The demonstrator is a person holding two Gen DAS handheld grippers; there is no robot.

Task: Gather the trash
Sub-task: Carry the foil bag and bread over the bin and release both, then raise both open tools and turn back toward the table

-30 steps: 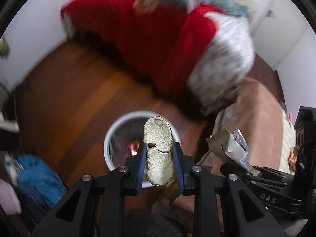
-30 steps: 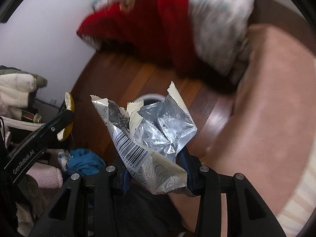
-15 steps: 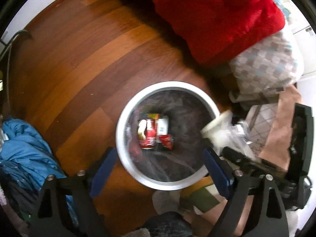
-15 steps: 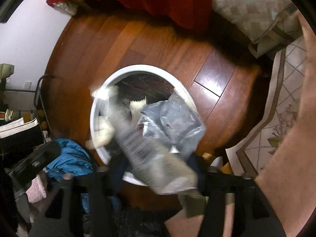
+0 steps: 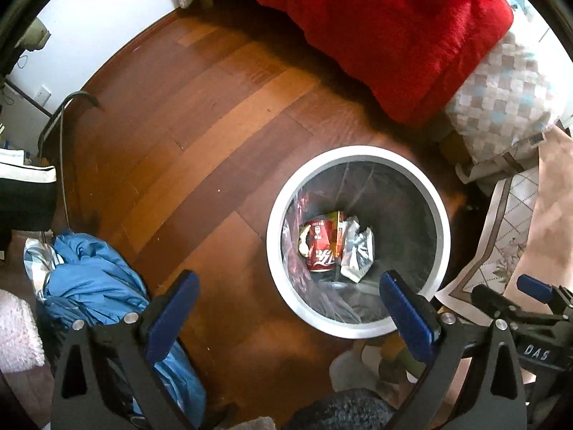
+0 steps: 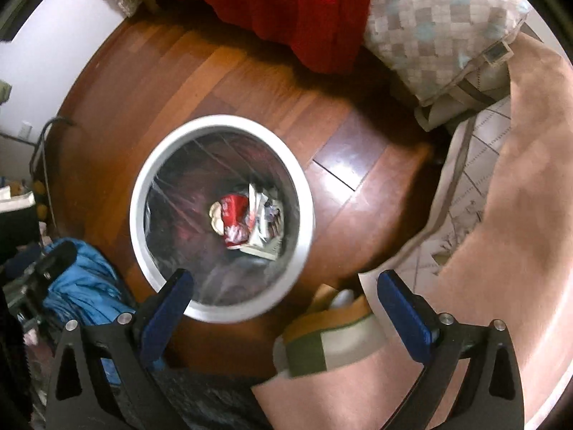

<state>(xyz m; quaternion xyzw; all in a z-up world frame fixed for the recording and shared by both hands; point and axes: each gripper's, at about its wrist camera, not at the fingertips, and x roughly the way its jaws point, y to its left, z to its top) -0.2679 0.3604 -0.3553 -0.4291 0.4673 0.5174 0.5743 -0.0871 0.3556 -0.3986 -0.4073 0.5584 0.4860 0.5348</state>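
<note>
Both tools hang over the bin now, pointing almost straight down at it. The left gripper has just spread its blue jaws wide, and nothing sits between them. The right gripper has done the same, empty too, its jaws apart above the near edge of the bin. That makes sense: open jaws above the rim let the rubbish fall straight in. And there it lies at the bottom of the bin: a red can, a crumpled silver wrapper just beside it, something pale tucked against the can's other side. Beyond the bin, a red blanket hangs off the bed; a blue garment lies heaped on the floor well to the bin's other side.
</note>
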